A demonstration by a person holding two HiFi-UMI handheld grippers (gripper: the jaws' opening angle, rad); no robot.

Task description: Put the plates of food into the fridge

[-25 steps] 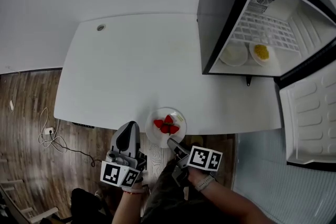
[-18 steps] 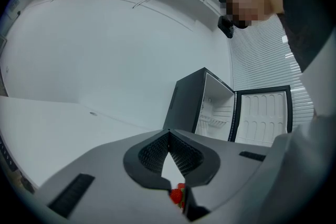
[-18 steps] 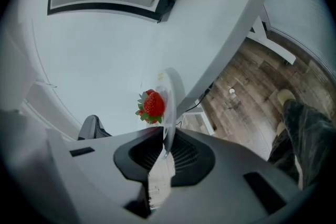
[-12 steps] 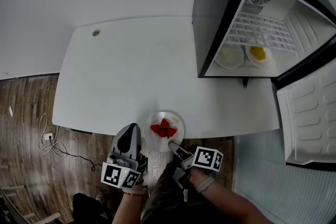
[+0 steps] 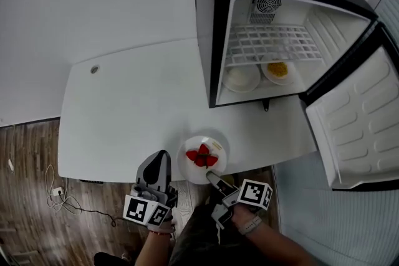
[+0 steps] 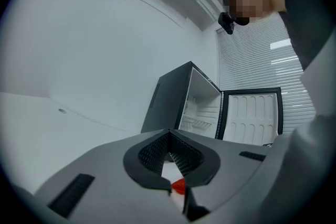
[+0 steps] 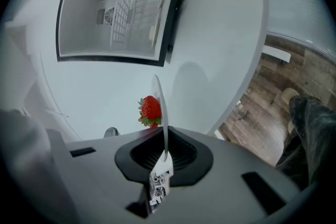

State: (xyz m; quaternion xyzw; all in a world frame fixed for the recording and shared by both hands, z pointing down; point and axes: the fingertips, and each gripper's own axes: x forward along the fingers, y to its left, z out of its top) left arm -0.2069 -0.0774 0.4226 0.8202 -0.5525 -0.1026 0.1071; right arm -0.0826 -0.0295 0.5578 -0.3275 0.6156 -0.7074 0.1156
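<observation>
Head view shows the lift-and-carry step in hand. Well left of the fridge [image 5: 209, 28], the left gripper [image 5: 161, 157] is held with its jaws drawn together on nothing, just beside the plate of strawberries [image 5: 187, 170]. That plate is found at the near edge of the table [image 5: 124, 115], in front of the fridge and well apart from it, and is judged barely raised. Its near rim is clamped by the right gripper [image 5: 211, 175], whose jaws have just been closing onto it. A pale plate [image 5: 242, 76] and a plate of yellow food [image 5: 277, 70] are already lodged inside the fridge. Next, the held plate must be kept level and carried past the open door [image 5: 361, 121]. Compared with the earlier frame, the fridge is seen nearer the middle, with the plate closer beneath it
</observation>
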